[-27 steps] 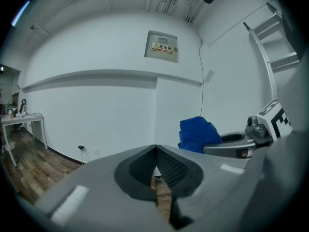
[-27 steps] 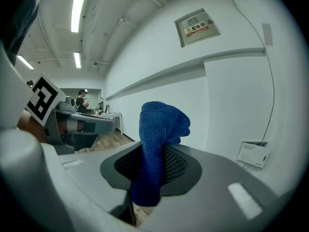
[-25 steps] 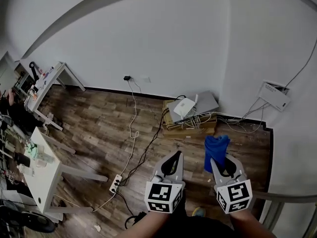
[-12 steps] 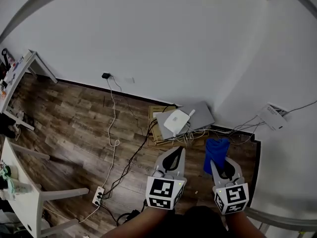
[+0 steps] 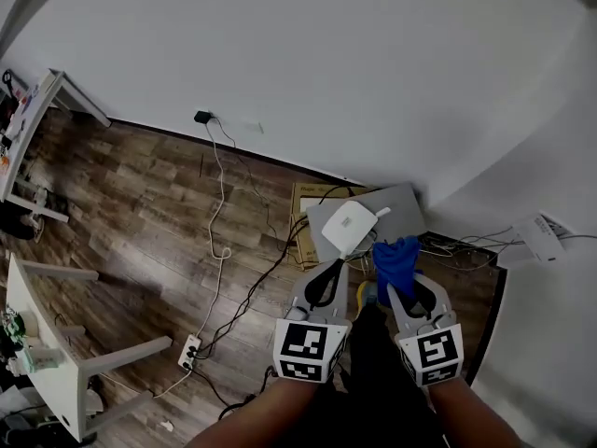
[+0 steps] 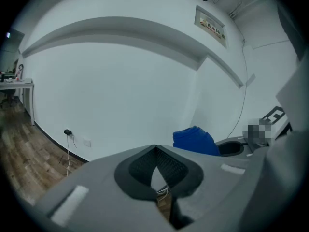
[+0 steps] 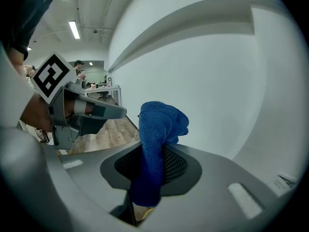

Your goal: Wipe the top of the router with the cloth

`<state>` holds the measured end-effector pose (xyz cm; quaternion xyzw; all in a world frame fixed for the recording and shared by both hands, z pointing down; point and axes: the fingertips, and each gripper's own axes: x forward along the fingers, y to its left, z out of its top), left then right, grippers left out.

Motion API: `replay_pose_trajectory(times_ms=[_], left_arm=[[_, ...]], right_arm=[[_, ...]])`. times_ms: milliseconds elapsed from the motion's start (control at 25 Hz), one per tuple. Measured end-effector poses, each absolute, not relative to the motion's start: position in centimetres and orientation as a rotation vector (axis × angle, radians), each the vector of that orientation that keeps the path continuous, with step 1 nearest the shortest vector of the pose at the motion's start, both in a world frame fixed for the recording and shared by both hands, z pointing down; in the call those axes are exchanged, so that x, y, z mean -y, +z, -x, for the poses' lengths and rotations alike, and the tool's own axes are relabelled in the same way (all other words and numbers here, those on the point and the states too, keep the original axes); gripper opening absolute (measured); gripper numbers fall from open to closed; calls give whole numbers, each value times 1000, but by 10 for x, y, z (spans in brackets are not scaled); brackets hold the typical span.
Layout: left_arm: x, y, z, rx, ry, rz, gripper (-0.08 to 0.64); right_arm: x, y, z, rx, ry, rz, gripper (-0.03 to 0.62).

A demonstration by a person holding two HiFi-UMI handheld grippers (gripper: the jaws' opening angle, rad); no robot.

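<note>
My right tool [image 5: 394, 292] pinches the soft, limp blue cloth [image 7: 155, 129], leaving a floppy fold free above. My left tool [image 5: 334, 271] is closed and empty; the light-looking white router [image 5: 350, 227] may slide.

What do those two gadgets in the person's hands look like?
They are a matching pair. The left tool and the right tool each have a pale grey plastic body that narrows to two jaws, with a black, finely textured lining round the jaw opening. At the back of each sits a white cube printed with black square markers.
</note>
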<state>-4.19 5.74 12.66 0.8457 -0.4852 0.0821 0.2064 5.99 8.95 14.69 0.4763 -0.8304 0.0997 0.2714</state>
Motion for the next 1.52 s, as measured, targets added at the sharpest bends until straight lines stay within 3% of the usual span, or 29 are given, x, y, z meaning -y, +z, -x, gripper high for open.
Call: replay_pose_trajectory(times_ms=[400,720,1080,1520], left_arm=[[60,333,16,1521,284,-2175,0],[64,438,23,1455,351,-2167,0],[57,464,32,1492,361,-2123,0],[68,420,38,1511,315,-2132,0]], right_arm=[[44,386,-64,2328,295,-942,115],[24,521,-33,2330,355,-702,114],[11,559,-26,2331,375,-620,114],[-1,494,-29,2362,442,-637,114]])
